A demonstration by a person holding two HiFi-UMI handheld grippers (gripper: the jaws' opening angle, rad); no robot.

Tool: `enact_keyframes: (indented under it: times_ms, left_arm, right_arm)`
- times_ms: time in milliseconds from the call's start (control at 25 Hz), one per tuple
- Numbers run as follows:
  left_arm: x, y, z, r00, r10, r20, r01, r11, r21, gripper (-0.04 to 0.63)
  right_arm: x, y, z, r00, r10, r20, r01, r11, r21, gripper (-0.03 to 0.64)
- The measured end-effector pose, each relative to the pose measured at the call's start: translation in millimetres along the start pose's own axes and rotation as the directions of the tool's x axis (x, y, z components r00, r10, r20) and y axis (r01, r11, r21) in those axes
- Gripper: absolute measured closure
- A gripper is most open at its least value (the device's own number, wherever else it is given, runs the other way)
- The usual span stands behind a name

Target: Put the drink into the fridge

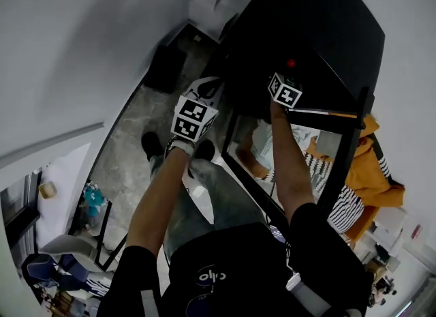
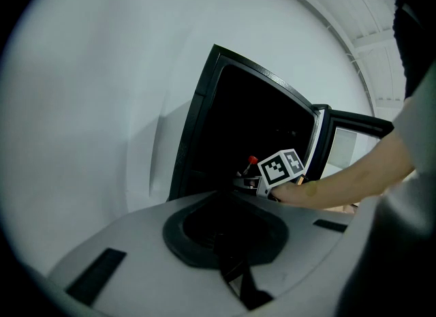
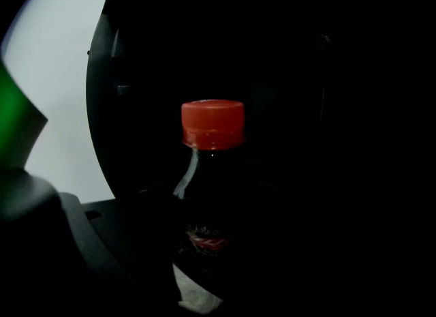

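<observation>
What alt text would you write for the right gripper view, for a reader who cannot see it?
A dark drink bottle with a red cap stands upright in the right gripper, against the black fridge interior. Pale wall shows at the left; the rest is too dark to make out.

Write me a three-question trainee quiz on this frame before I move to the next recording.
1. True or false: the left gripper carries the bottle.
2. The fridge door is: A shut, B open, C missing.
3. What colour is the bottle's cap?
Key: 1 false, the right gripper holds it; 2 B; 3 red.
</observation>
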State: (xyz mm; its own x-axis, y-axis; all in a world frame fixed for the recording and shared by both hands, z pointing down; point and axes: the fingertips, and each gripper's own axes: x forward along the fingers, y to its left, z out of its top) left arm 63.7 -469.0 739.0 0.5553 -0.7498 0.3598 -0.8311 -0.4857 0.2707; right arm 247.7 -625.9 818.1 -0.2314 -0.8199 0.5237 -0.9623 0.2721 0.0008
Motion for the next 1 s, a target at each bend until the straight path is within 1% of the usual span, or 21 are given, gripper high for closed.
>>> enact_keyframes:
  times_ms: [120,240,320,480,760,880,1000]
  left_arm:
    - [-0.4,-3.1,1.9,1.0,0.001,0.001,-0.001,1.0,0.003,0.589]
    - [-4.3,-5.8,3.2,1.0,-0.001,0.003,0.001,1.0,0.009,0.589]
    - [-8.3,-6.7,3.2,1.0,-0.001,0.001,0.001,1.0,0.013,0.589]
    - [-18.4,-3.2,0.9,1.0,0.008,0.002,-0.008,1.0,0.012,0.589]
    - [-32.5,-7.9,-0.9,1.0,0.0,-0.003,0.0,1.0,0.008,0.589]
    - [-36.7,-12.7,4.4,1.0,-0.015,-0.007,0.015,1.0,0.009,0.589]
    - [-45.9,-17.5,12.8,0.999,-0.034,-0.004,0.034,0.999,0.016,0.589]
  right_arm:
    - [-1.1,-0.9,0.9,1.0,0.0,0.004,0.0,1.0,-0.005,0.305]
    - [-1.2,-0.7,-10.3,0.999,-0.007,-0.031,0.007,1.0,-0.015,0.304]
    - [-4.1,-0.6,-20.6,0.998,-0.013,-0.055,0.013,1.0,-0.003,0.304]
    - [-11.4,6.8,-28.8,0.998,-0.012,-0.066,0.012,1.0,-0.009,0.302]
    - [-38.3,21.1,-27.7,0.998,-0.018,-0.056,0.02,1.0,0.02,0.302]
    - [-60.6,41.1,-19.9,1.0,0.009,-0.029,-0.008,0.999,0.04,0.304]
    - [-85.3,59.3,-16.5,1.0,0.015,-0.021,-0.015,1.0,0.027,0.304]
